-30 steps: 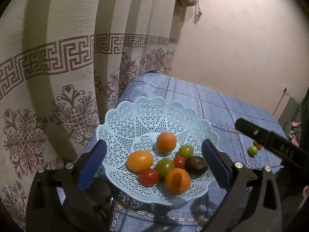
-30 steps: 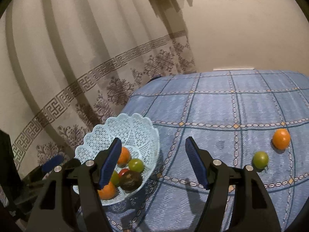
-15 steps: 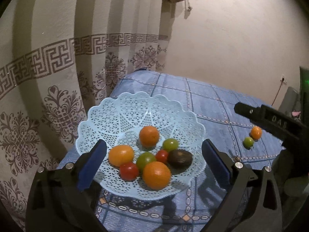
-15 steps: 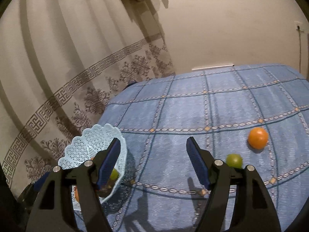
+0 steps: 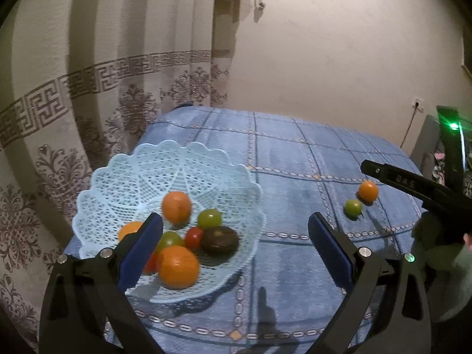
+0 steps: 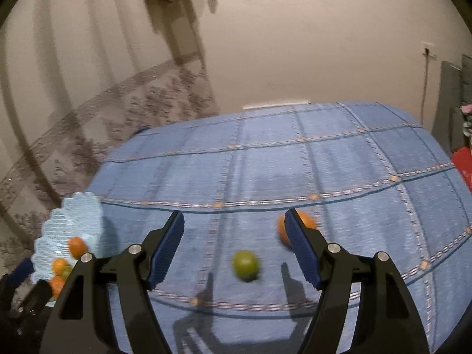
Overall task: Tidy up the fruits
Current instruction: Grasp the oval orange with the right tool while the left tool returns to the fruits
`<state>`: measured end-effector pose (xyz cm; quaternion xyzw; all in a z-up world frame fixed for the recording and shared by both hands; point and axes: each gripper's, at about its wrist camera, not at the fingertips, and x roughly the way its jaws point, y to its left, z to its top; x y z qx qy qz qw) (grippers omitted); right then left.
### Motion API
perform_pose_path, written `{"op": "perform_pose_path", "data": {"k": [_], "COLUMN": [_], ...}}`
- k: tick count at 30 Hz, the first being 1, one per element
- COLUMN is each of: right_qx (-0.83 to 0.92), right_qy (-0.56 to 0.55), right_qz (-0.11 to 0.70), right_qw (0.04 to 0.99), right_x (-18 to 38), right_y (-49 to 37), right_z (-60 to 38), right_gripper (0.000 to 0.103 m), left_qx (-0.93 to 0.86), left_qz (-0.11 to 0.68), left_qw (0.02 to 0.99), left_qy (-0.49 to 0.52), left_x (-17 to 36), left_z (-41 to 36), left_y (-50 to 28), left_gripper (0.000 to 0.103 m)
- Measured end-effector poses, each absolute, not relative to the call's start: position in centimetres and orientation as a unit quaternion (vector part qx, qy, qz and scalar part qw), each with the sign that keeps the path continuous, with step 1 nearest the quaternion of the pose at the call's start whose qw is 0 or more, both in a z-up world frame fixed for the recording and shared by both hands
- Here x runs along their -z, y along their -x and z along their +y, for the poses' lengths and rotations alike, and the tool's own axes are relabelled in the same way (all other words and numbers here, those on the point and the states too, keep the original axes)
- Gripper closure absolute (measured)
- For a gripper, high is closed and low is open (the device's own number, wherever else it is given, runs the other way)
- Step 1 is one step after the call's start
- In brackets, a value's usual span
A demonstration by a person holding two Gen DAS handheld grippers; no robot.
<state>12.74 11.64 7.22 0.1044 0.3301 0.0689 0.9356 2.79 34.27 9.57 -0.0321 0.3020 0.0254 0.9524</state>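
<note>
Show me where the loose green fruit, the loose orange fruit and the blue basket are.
green fruit (image 6: 245,265): right wrist view, middle of its blurred skin.
orange fruit (image 5: 368,190): left wrist view, centre of its rounded front.
blue basket (image 5: 165,162): left wrist view, bare lattice of its far wall.

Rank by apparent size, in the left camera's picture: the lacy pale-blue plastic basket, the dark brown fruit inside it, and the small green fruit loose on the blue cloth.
1. Lacy pale-blue plastic basket
2. Dark brown fruit
3. Small green fruit, though it lies farther from the camera, which shrinks it.
</note>
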Motion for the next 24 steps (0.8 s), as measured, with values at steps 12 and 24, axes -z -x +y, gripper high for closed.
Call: {"op": "perform_pose_path", "data": {"k": [12, 24], "right_qx": [-0.039, -0.029], "right_qy": [-0.105, -0.075], "right_qz": [0.384, 0.413], "right_qw": [0.916, 0.907], "right_x": [-3.2, -1.2], "right_y": [-17.1, -19.2], "right_z": [8.7, 9.2], "right_gripper": [0.033, 0.058], "left_qx": [-0.011, 0.0], "left_qz": [0.309, 0.318], "left_qw": [0.951, 0.948], "left_qy": [0.016, -0.001], "left_x": [-9.5, -8.8], "left_z": [31.7, 30.0], "left_y": [-3.5, -4.4], "left_gripper": [0.003, 0.003]}}
